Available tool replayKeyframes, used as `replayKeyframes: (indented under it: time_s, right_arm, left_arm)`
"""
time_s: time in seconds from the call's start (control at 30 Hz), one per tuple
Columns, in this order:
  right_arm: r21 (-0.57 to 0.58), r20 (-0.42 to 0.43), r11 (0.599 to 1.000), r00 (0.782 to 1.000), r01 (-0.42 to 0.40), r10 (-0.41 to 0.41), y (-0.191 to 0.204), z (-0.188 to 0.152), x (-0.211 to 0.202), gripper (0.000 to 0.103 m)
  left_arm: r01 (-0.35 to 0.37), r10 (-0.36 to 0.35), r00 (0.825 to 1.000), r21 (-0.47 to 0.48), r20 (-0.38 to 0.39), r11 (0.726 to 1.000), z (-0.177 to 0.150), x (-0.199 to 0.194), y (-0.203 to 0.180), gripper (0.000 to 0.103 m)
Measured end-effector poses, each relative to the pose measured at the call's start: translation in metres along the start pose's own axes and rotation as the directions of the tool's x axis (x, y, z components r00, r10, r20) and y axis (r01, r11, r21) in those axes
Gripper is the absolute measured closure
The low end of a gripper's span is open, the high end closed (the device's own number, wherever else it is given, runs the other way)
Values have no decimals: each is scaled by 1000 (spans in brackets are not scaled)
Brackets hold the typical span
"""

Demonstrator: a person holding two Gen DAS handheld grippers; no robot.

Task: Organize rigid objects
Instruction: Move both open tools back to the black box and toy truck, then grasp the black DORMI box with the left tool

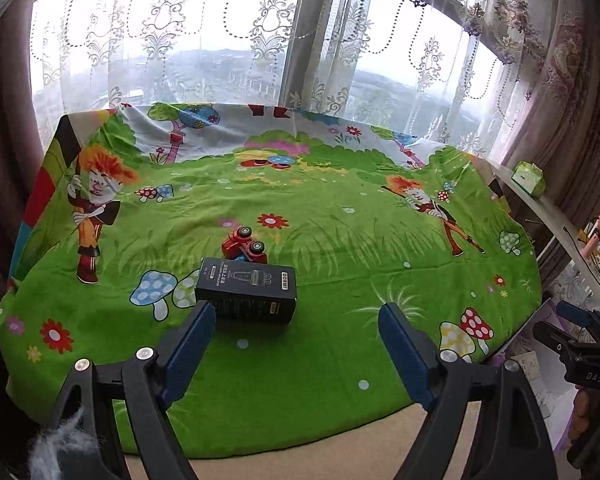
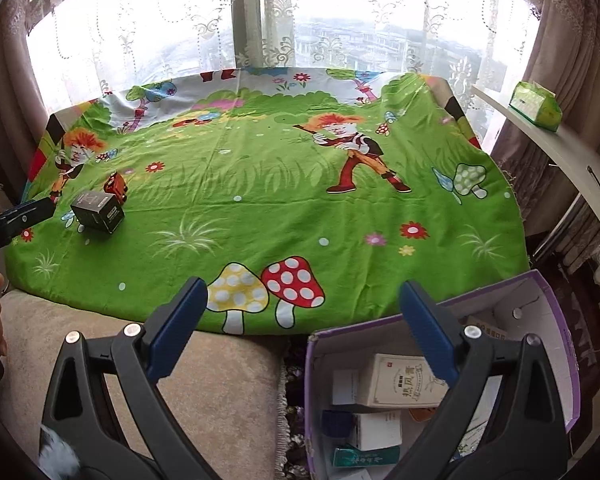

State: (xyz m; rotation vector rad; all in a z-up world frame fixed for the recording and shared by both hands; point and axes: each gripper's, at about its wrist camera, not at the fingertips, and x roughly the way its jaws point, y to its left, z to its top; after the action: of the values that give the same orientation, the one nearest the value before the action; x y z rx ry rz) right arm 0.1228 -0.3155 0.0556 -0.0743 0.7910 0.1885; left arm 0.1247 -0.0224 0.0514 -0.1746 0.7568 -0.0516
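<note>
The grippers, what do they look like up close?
The left gripper and right gripper match: each has two black plastic arms with triangular cut-outs, silver rivets and flat dark-blue fingers. The right one, seen from the side, carries white letters.

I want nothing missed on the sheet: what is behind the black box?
A red toy car lies tipped right behind the black box, wheels showing. The box covers its lower part, so anything else there is hidden.
</note>
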Motion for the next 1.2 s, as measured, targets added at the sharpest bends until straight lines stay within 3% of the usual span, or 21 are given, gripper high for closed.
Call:
replayKeyframes:
  time_s: [0.17, 0.6, 0.97, 1.2]
  right_arm:
    - [-35, -1, 999, 999, -40, 39, 20, 12, 15, 5]
    - [-52, -39, 993, 994, -107, 105, 49, 35, 53, 5]
    - [-79, -67, 988, 989, -135, 130, 76, 49, 78, 5]
    - [-82, -87, 985, 986, -151, 144, 85, 49, 86, 5]
  left_arm:
    - [-32, 32, 997, 5, -67, 999, 7, 31, 10, 12]
    - [-68, 69, 984, 10, -166, 998, 14, 77, 28, 9]
    - [-51, 56, 984, 32, -172, 998, 14, 83, 34, 9]
    - [-25, 48, 983, 127, -177, 992, 16, 83, 31, 4]
